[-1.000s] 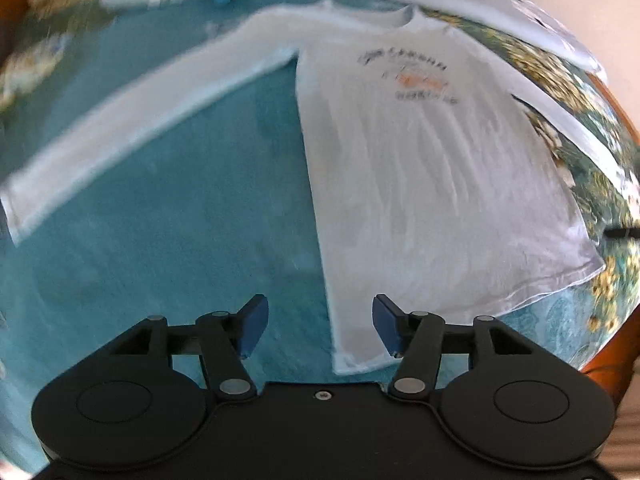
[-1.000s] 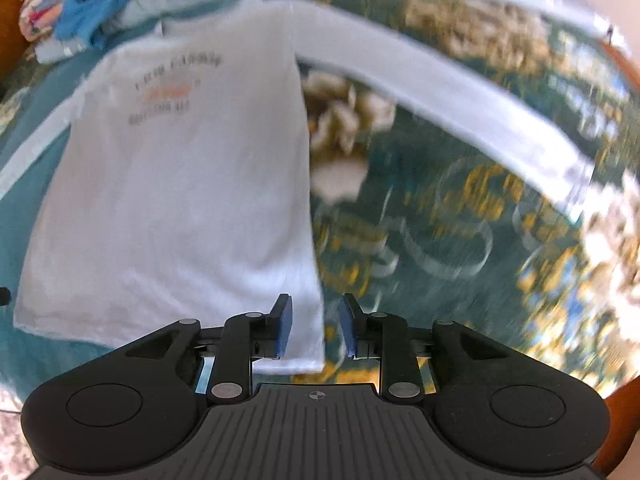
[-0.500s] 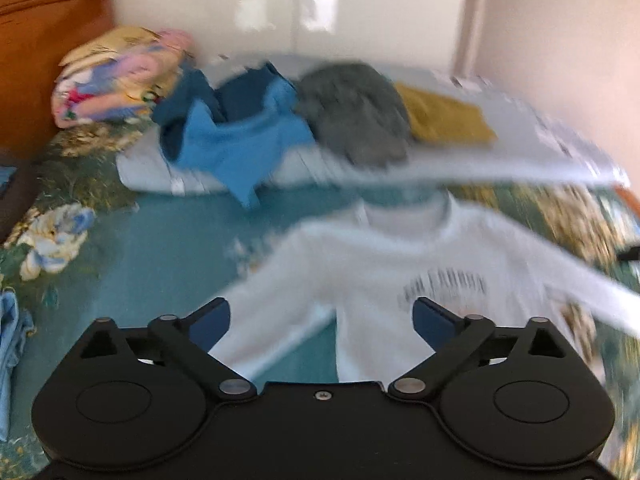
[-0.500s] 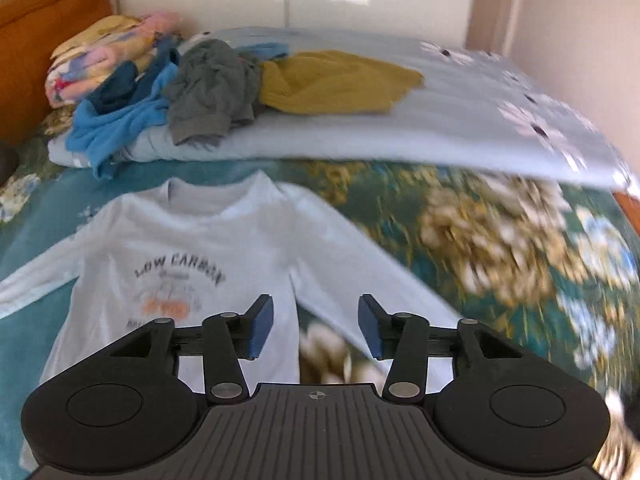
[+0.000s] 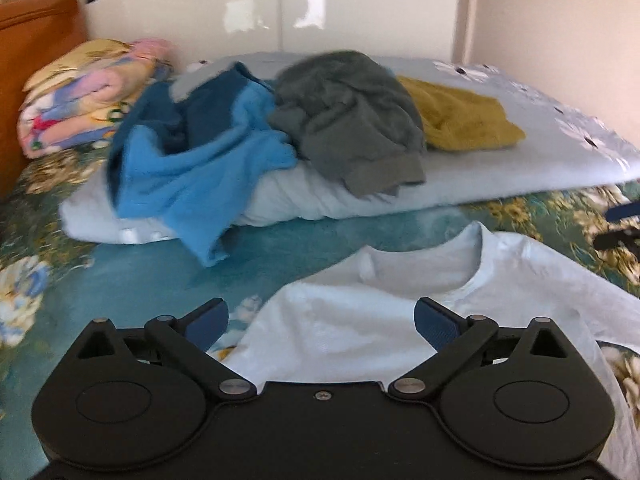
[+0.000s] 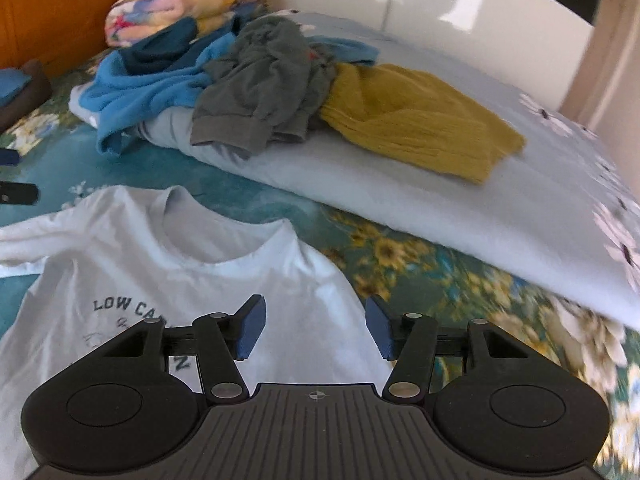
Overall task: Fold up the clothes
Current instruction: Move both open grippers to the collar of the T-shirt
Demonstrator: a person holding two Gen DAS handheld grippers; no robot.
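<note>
A white long-sleeved shirt (image 5: 352, 320) (image 6: 168, 264) with dark lettering lies flat, front up, on the teal flowered bedspread (image 5: 132, 280) (image 6: 404, 256). My left gripper (image 5: 321, 323) hovers over the shirt's left shoulder, jaws wide open and empty. Over the other shoulder, close to the collar, my right gripper (image 6: 316, 330) is opening its jaws with nothing between them. The tips of the right gripper (image 5: 620, 226) show at the left wrist view's right edge, and those of the left gripper (image 6: 12, 176) at the right wrist view's left edge.
Behind the shirt a pale blue pillow (image 5: 520, 168) (image 6: 460, 200) carries a blue garment (image 5: 192, 168) (image 6: 148, 84), a grey one (image 5: 352, 120) (image 6: 260, 76) and a mustard one (image 5: 460, 120) (image 6: 416, 120). A folded flowered blanket (image 5: 84, 96) (image 6: 172, 4) and white headboard (image 5: 280, 4) stand beyond.
Both grippers moved from the shirt's hem up to its shoulders and tilted up, bringing the pillow and headboard into view. The left jaws spread wide; the right jaws went from nearly shut to open.
</note>
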